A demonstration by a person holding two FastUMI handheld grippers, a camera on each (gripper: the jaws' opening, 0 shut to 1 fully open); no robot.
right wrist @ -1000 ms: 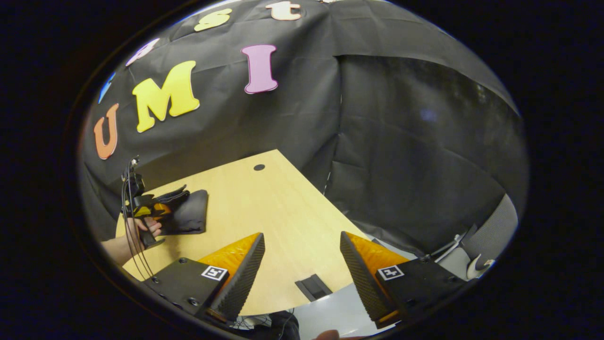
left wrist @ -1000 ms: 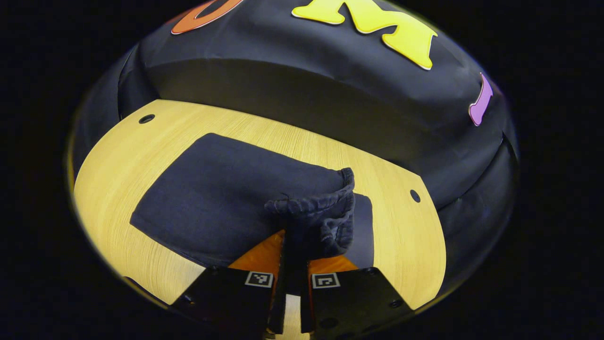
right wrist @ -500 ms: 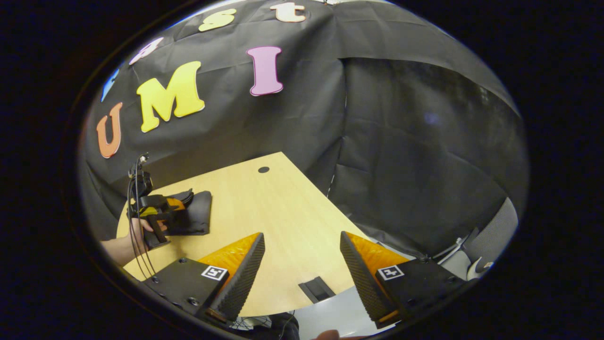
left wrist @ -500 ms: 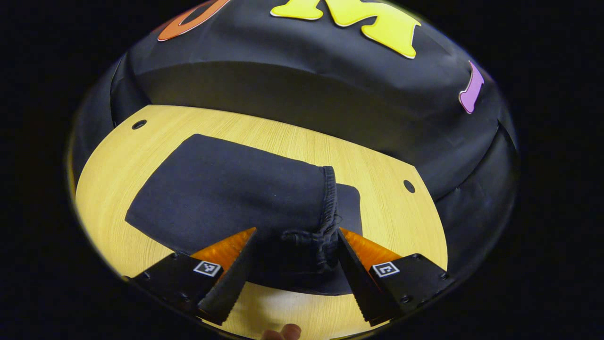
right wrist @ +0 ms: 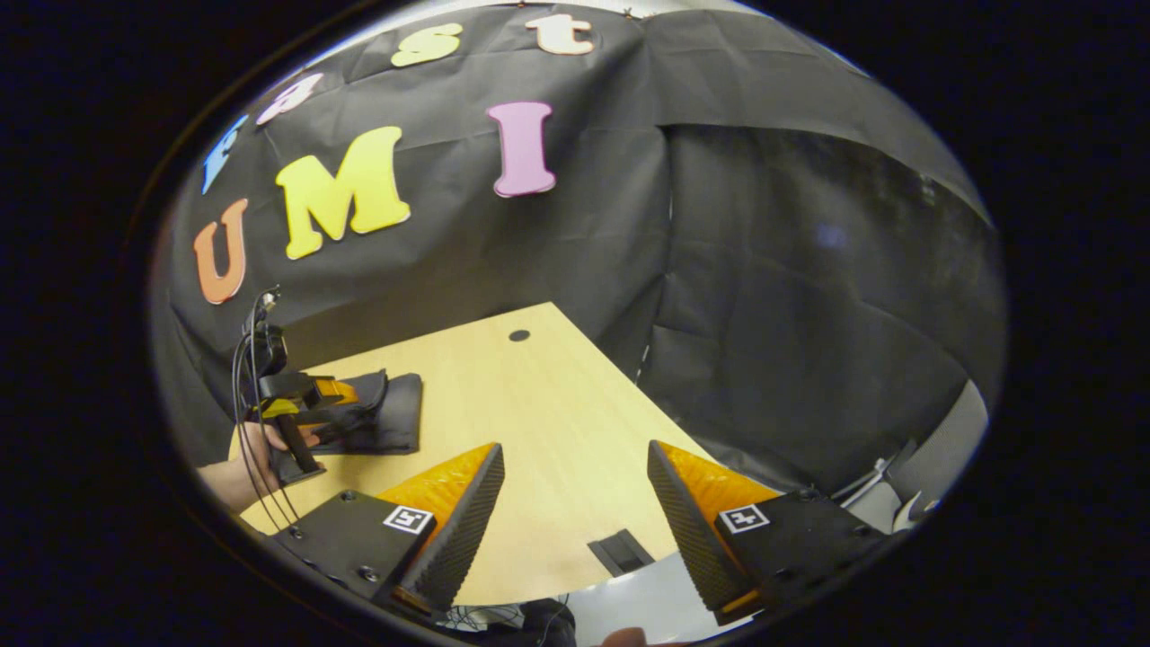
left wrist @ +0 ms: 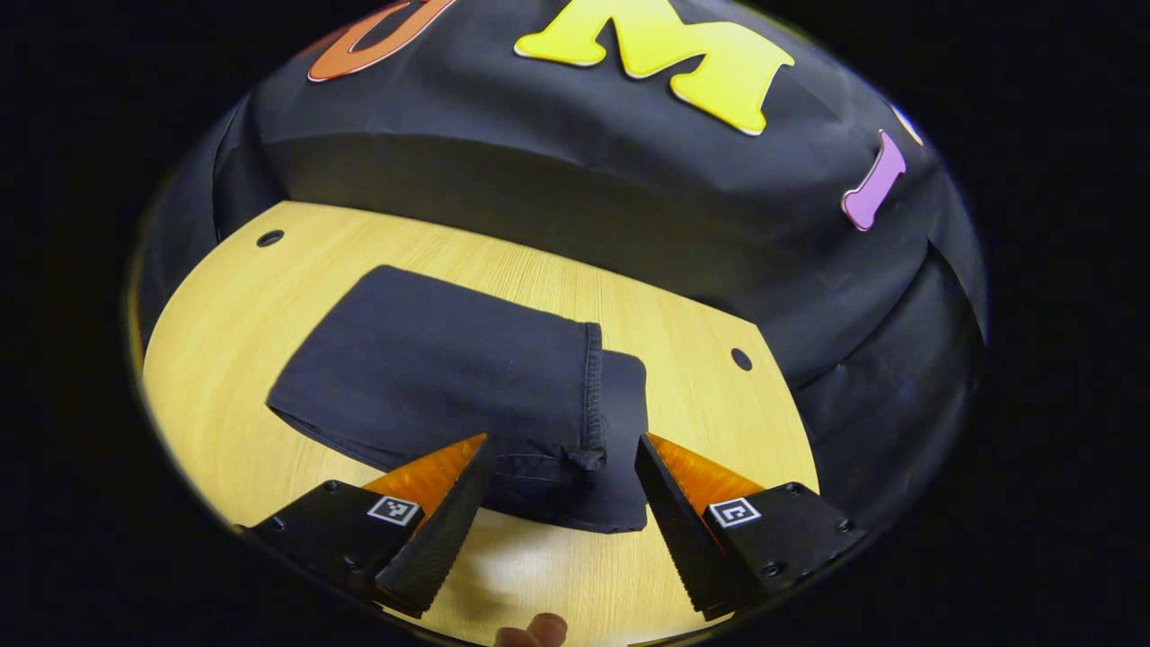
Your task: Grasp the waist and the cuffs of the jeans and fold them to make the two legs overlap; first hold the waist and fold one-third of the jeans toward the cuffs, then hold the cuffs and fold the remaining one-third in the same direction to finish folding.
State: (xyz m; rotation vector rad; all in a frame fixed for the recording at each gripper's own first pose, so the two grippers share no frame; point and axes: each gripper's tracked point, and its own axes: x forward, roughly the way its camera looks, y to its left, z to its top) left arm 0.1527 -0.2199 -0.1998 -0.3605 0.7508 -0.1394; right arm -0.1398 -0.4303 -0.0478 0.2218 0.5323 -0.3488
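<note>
The dark navy jeans [left wrist: 440, 377] lie folded into a flat packet on the wooden table [left wrist: 225, 332]; the cuff hem runs across the top layer near the packet's right end. My left gripper [left wrist: 561, 512] hovers open just in front of the packet's near edge, nothing between its fingers. In the right gripper view the jeans [right wrist: 395, 418] sit far off at the left, with the left gripper [right wrist: 332, 404] and the hand holding it beside them. My right gripper [right wrist: 575, 512] stands open over bare table, far from the jeans.
Black cloth walls close in the table's far and right sides. Round cable holes [left wrist: 269, 238] [left wrist: 741, 359] mark the tabletop's far corners. A dark slot [right wrist: 620, 551] sits at the table's near edge, and a grey chair [right wrist: 934, 467] stands to the right.
My left gripper went from shut on the bunched cuffs to open; the cuffs dropped flat onto the packet, and the gripper drew back. The right gripper stayed open and barely shifted.
</note>
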